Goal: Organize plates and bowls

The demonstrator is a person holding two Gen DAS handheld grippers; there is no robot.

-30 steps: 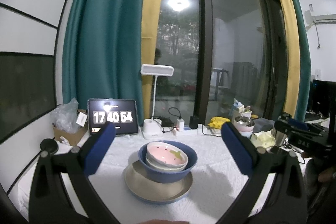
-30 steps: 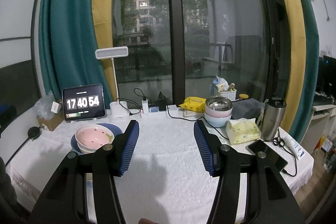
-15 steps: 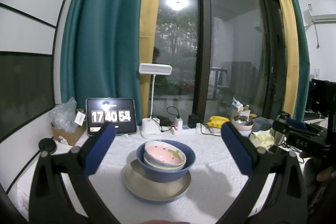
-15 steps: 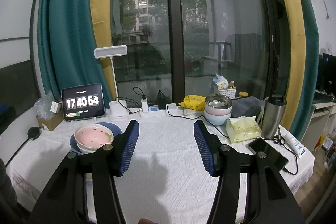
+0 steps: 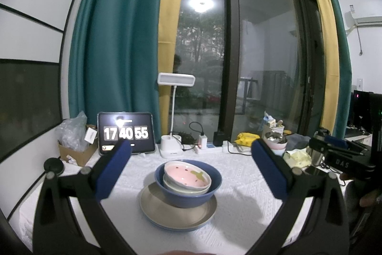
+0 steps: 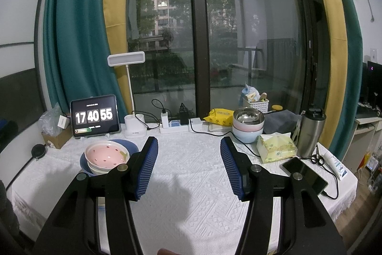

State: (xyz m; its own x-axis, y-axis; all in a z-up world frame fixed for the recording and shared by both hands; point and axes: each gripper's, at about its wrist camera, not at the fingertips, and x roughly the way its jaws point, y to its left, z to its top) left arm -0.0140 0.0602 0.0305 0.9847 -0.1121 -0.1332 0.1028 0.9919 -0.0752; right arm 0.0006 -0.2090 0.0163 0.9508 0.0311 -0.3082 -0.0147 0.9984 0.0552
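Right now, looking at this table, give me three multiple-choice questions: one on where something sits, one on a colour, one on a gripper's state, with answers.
1. Where does the blue bowl sit?
A. On the beige plate
B. Beside the steel tumbler
C. On the tablet

2. What colour is the inside of the topmost bowl in that stack?
A. Green
B. Pink with dark spots
C. Black

3. How is the right gripper?
A. Shut on a bowl
B. Shut on a phone
C. Open, nothing between its pads

Answers: 1 A, the blue bowl rests on the plate in the left wrist view. 2 B, the top bowl shows a pink, speckled inside. 3 C, only bare tablecloth shows between the blue pads.
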